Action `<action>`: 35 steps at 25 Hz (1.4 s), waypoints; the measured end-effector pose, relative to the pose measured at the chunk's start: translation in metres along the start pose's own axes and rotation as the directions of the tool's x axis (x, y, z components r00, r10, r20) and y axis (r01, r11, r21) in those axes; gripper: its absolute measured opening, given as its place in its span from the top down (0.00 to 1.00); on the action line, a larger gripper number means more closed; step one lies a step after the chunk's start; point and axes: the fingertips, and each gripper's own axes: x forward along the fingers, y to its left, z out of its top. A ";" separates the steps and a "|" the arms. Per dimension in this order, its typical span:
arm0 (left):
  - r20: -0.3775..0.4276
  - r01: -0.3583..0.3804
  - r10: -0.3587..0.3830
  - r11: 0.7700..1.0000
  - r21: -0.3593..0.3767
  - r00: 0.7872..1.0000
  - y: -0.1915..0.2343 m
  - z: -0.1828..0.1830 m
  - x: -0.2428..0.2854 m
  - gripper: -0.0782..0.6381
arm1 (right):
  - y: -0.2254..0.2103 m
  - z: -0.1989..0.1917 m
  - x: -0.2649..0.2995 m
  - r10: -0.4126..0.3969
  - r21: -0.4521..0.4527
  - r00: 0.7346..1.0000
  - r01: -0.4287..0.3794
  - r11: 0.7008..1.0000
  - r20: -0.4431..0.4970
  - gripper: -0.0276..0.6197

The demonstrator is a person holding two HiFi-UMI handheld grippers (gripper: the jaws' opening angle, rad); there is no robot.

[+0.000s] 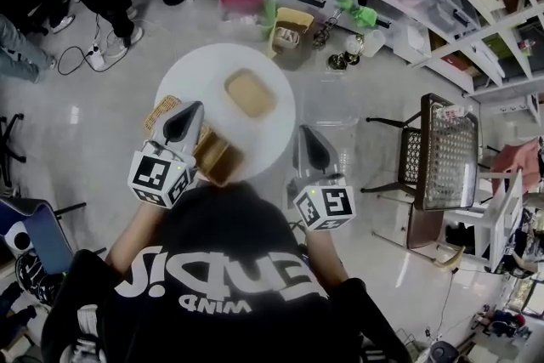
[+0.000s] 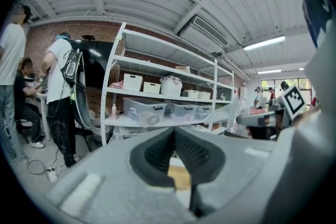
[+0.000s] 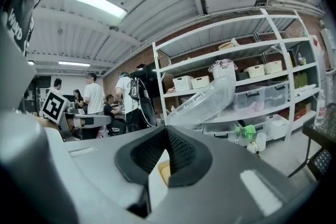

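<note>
**Both hand-held grippers closed at the round desk**

The left hand-held gripper (image 1: 185, 121), jaws pressed together on nothing, hovered over woven mats (image 1: 160, 110) at the desk's (image 1: 204, 72) 8 o'clock. The right hand-held gripper (image 1: 311, 140) pinched a clear plastic lid (image 3: 202, 105) at 4 o'clock.

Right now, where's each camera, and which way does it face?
Head view: on the person's head, facing steeply down at the white table; shows black shirt, left tool, right tool.
Left gripper view: on the left tool, facing along its shut jaws toward shelves; shirt at upper right.
Right gripper view: on the right tool, facing along jaws shut on a clear lid; shirt at upper left.
Both gripper views share shelves and lid.
</note>
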 end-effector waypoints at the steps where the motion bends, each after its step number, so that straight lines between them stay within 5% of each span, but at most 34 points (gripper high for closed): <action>1: 0.003 -0.001 0.001 1.000 0.003 1.000 0.000 -0.002 0.000 0.89 | 0.000 -0.001 0.000 -0.001 -0.003 1.000 0.001 1.000 0.001 0.95; 35: -0.027 -0.038 0.038 0.999 -0.005 0.999 -0.019 -0.018 -0.005 0.89 | -0.008 -0.021 -0.014 -0.004 -0.011 1.000 0.004 1.000 -0.017 0.95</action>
